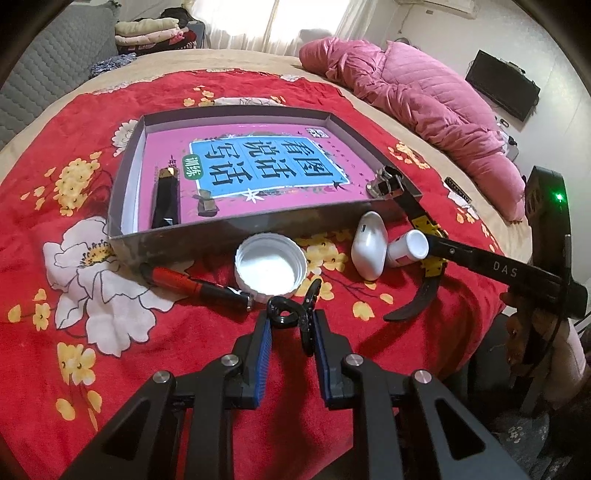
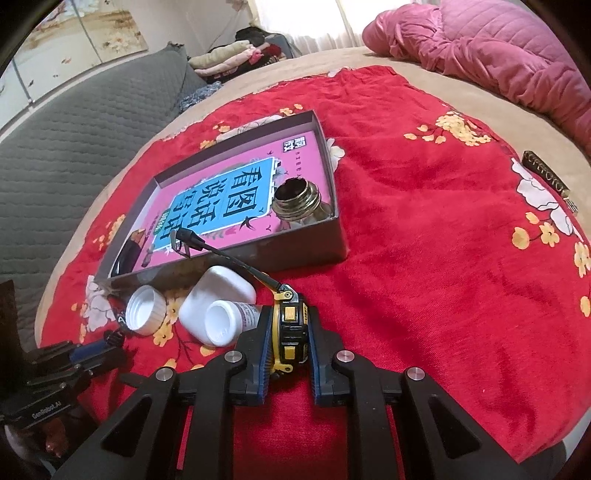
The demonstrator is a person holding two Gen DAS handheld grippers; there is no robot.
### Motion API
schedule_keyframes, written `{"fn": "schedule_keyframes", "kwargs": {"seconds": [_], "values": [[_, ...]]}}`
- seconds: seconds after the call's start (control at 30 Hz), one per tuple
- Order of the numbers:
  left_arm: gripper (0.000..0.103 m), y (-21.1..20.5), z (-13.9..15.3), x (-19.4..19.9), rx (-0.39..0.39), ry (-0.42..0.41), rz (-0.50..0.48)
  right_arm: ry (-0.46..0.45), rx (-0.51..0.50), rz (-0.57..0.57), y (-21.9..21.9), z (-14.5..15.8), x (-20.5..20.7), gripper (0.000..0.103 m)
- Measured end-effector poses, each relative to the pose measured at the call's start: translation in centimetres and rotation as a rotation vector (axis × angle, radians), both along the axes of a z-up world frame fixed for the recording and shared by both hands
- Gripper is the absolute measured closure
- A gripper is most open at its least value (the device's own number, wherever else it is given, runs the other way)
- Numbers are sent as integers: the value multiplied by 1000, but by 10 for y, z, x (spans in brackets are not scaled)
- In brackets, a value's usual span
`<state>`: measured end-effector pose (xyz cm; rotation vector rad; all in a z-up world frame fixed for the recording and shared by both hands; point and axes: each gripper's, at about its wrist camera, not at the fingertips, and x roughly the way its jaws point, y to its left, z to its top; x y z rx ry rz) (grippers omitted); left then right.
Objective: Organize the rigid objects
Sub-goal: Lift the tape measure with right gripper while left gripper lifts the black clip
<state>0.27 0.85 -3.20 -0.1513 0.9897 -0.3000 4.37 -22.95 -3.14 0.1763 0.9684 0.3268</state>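
Shallow grey cardboard box [image 1: 236,236] on the bed: partly filled. Outside: white lid [image 1: 271,264], others. Left tool [image 1: 290,326] clamps black clip [image 1: 295,314] (unplaced); right tool [image 2: 288,345] clamps yellow-black wristwatch [image 2: 290,332].

Pink quilt [image 1: 424,107], folded clothes [image 1: 155,33], wall-mounted television [image 1: 502,85]

My left gripper [image 1: 291,325] had its blue pads clamped on a small black plastic claw clip [image 1: 295,314], right by the white screw-on lid [image 1: 271,264].
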Motion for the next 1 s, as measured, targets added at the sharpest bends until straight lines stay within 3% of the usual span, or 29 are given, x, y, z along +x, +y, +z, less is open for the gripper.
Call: {"fn": "schedule_keyframes", "kwargs": {"seconds": [1.0], "values": [[81, 3, 19, -4, -70, -61, -12, -169, 8, 128, 29, 40, -21, 86]]}}
